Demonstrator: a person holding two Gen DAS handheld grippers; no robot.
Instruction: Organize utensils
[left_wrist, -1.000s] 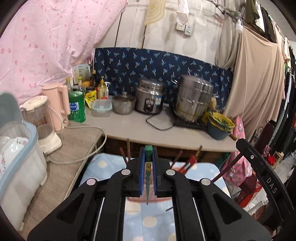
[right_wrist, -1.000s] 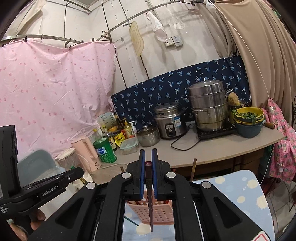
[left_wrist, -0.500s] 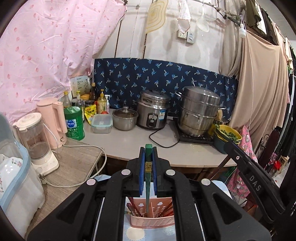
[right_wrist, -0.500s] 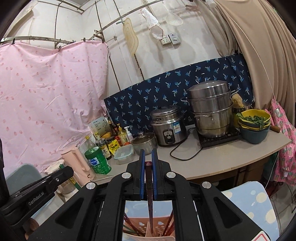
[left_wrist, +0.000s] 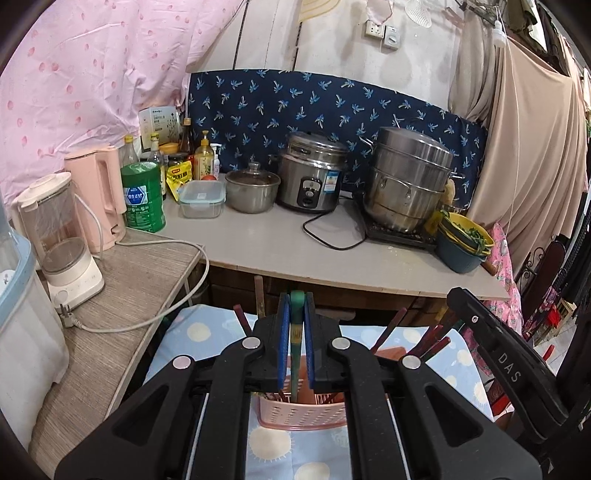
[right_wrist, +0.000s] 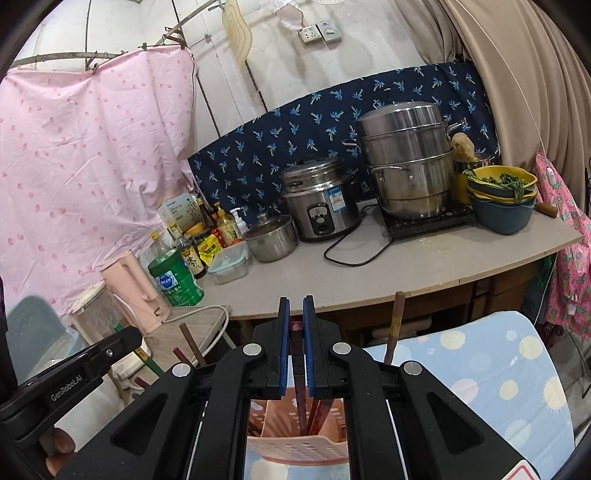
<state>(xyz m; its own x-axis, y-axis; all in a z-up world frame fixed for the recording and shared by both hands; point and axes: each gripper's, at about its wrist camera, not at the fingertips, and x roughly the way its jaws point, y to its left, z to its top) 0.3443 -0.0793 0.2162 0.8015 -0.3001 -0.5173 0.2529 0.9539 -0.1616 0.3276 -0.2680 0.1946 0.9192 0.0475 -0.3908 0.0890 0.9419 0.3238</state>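
Both hand-held grippers are clamped tight on a single chopstick each. Left gripper (left_wrist: 295, 343) pinches a green chopstick (left_wrist: 295, 354) between its blue pads, tip hanging down into the pink perforated basket (left_wrist: 303, 415) directly below. Right gripper (right_wrist: 295, 347) pinches a dark red chopstick (right_wrist: 298, 373), its tip likewise pointing into the same basket (right_wrist: 295, 448). The holder stands on a blue cloth with pale dots (left_wrist: 207, 332), in front of the grey counter (left_wrist: 280, 251).

The step in hand looks like the drop-off: both sticks are lined up over the holder, so the next move probably calls for lowering each tip a little further inside the rim and then parting the jaws, keeping the sticks upright so they slide in instead of catching on the wall or on those already standing there.

Largest of the containers on the counter is the stacked steel steamer (left_wrist: 406, 177), lid on, contents hidden. Beside it sits the rice cooker (left_wrist: 310, 173), also shut. Stacked bowls (left_wrist: 465, 240) at the counter's right end hold green leaves. The basket already holds several dark reddish chopsticks (left_wrist: 432, 341) leaning outward.
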